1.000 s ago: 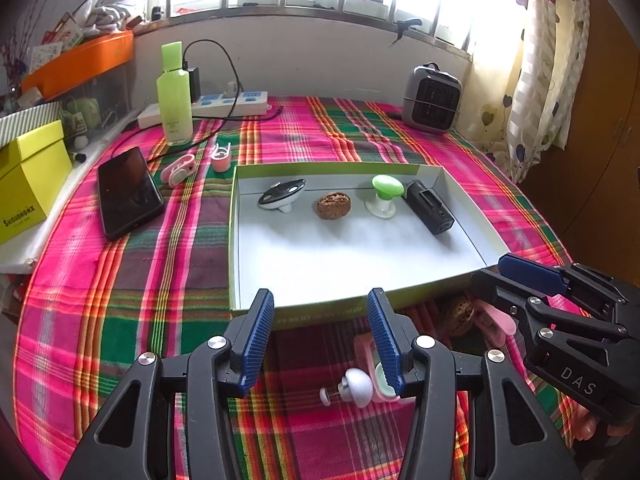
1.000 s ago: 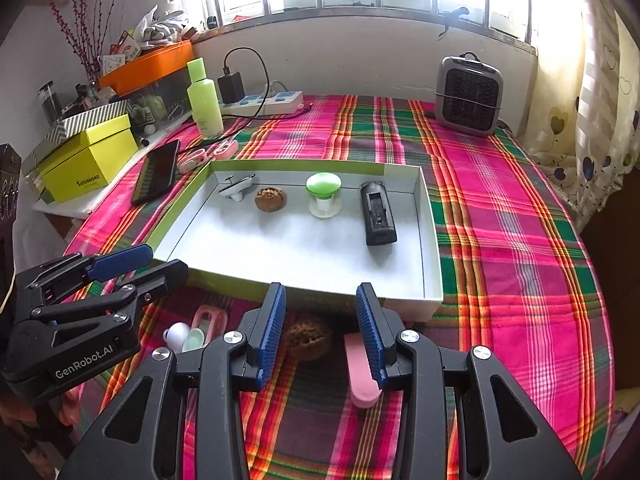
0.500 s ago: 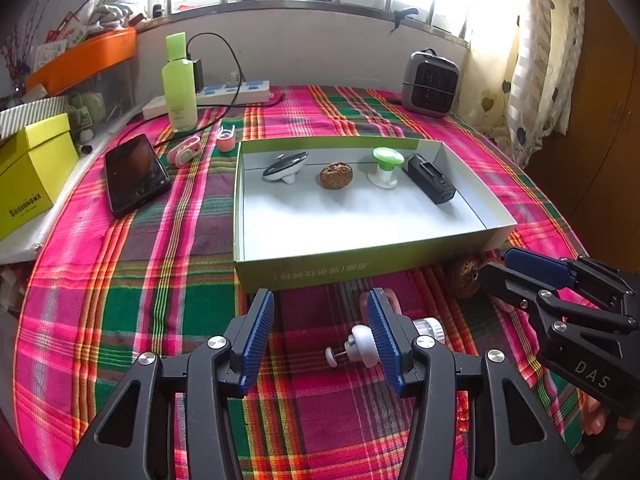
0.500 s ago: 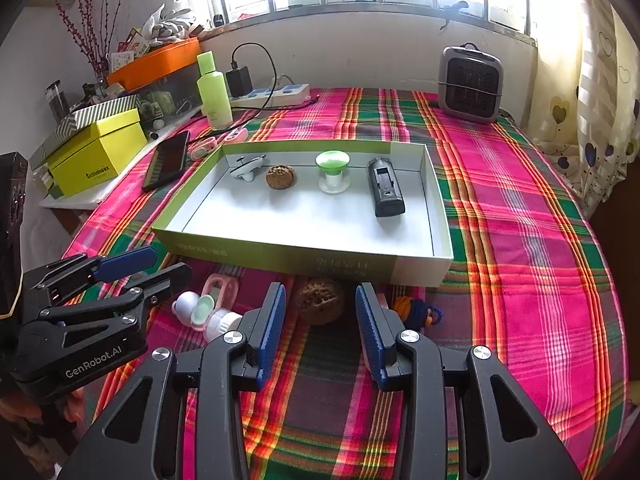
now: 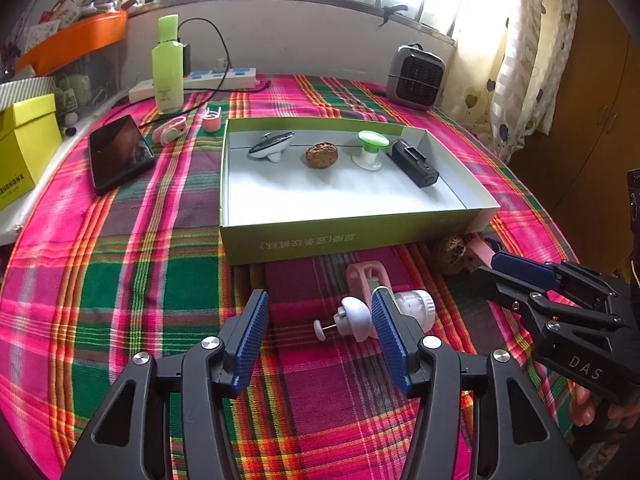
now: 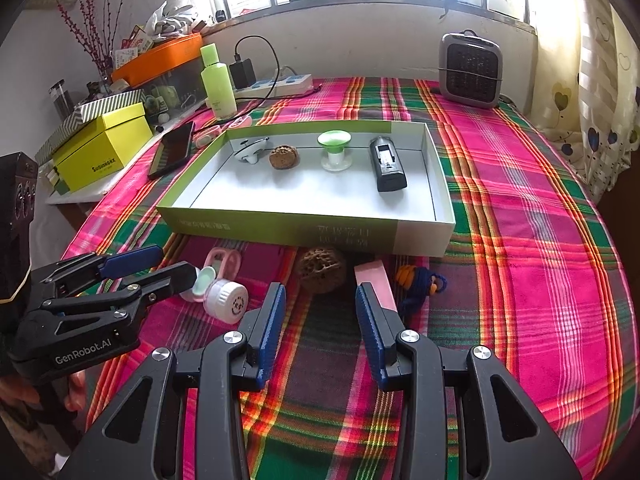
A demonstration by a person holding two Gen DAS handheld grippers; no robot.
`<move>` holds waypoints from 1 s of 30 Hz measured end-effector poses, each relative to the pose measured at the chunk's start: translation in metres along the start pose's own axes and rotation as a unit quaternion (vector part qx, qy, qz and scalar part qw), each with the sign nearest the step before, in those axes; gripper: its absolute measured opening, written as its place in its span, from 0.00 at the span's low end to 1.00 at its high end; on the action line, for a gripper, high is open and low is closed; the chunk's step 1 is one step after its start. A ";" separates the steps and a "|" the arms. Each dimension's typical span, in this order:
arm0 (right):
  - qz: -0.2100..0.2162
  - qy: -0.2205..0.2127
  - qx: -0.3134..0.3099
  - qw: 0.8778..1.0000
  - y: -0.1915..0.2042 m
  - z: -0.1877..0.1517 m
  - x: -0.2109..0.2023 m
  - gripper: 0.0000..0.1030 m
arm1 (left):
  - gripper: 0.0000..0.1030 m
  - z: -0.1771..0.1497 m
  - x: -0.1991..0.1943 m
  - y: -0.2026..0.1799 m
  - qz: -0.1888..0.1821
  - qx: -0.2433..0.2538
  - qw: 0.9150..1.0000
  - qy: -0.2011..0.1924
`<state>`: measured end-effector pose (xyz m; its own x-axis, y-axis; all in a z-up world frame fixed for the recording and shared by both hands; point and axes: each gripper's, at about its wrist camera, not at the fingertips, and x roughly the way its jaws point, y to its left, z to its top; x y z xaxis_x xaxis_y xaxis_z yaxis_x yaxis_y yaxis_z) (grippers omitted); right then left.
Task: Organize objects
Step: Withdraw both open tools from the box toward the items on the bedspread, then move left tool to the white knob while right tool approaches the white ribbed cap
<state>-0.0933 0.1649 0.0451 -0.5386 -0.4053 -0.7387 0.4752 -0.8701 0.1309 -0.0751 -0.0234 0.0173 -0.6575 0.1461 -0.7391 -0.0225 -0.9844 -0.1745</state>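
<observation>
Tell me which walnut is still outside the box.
The walnut on the cloth before the box's near wall; the other walnut lies inside.

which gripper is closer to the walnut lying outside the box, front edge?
Right. The right gripper points straight at the walnut, which sits just beyond its open fingertips. The left gripper, jaws just opening, is off to one side over the small white suction hook.

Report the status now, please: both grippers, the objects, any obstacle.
Left hand-held gripper open, just widened, white knob between pads. Right hand-held gripper open before brown walnut. Green cardboard tray close behind.
</observation>
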 end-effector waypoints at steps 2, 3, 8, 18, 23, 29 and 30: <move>0.000 -0.002 -0.002 1.000 0.000 0.000 -0.001 0.37 | 0.51 -0.001 0.000 0.000 -0.013 -0.002 1.000 0.001; -0.001 -0.003 -0.002 1.000 0.000 -0.001 -0.002 0.37 | 0.51 -0.001 0.000 0.000 -0.016 -0.002 1.000 0.001; -0.001 -0.005 0.005 1.000 -0.004 -0.001 -0.003 0.37 | 0.52 -0.001 0.002 -0.002 -0.023 0.000 1.000 0.002; 0.005 -0.006 0.006 1.000 -0.002 -0.003 -0.005 0.37 | 0.52 -0.002 0.004 -0.004 -0.037 0.000 0.999 0.002; 0.005 -0.007 0.006 1.000 -0.001 -0.003 -0.005 0.37 | 0.52 -0.003 0.005 -0.002 -0.047 -0.010 0.999 0.003; 0.007 -0.006 0.002 1.000 0.001 -0.003 -0.005 0.37 | 0.52 -0.004 0.004 0.009 -0.049 -0.031 0.998 0.005; 0.007 -0.006 0.002 1.000 0.002 -0.003 -0.005 0.37 | 0.52 -0.005 0.004 0.011 -0.048 -0.033 0.998 0.006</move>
<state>-0.0872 0.1658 0.0471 -0.5397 -0.4210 -0.7291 0.4807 -0.8651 0.1437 -0.0744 -0.0328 0.0097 -0.6463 0.2413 -0.7239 -0.0357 -0.9572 -0.2872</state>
